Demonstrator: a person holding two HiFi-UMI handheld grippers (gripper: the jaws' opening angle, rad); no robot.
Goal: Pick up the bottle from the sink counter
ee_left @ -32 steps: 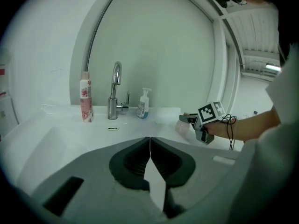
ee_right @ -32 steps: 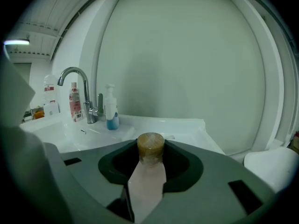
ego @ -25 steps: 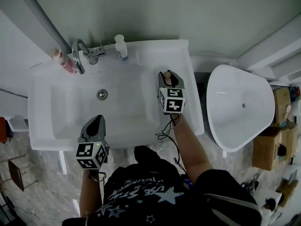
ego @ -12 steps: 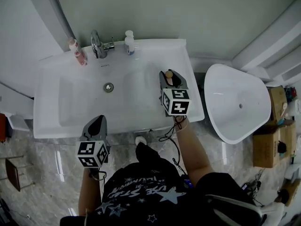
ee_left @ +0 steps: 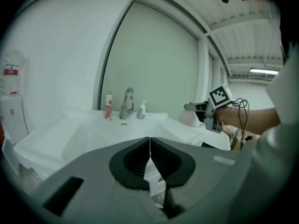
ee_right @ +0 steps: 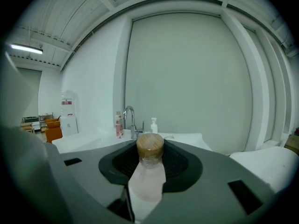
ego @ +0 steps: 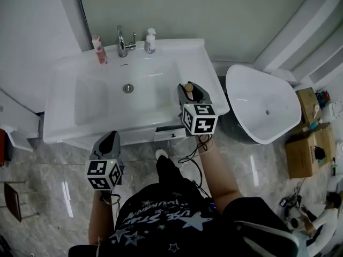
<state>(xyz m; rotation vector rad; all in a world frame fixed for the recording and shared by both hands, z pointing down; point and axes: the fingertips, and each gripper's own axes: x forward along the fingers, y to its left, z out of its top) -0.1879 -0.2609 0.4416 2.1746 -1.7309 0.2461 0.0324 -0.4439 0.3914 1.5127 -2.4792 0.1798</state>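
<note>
One bottle (ee_right: 148, 176) still clamped in right gripper (ego: 189, 91), sink (ego: 134, 116) now farther.

left tongs (ego: 110, 137): lower left of frame, jaws pressed together | right tongs (ego: 189, 89): frame centre, jaws clamped on bottle (ee_right: 150, 146) | left forearm (ego: 99, 218), right forearm (ego: 217, 171): both extended up-frame from torso

Head view is looking steeply down on the sink (ego: 61, 90). Both gripper views are facing its faucet (ee_left: 127, 102) level, from the front, sharing it.
</note>
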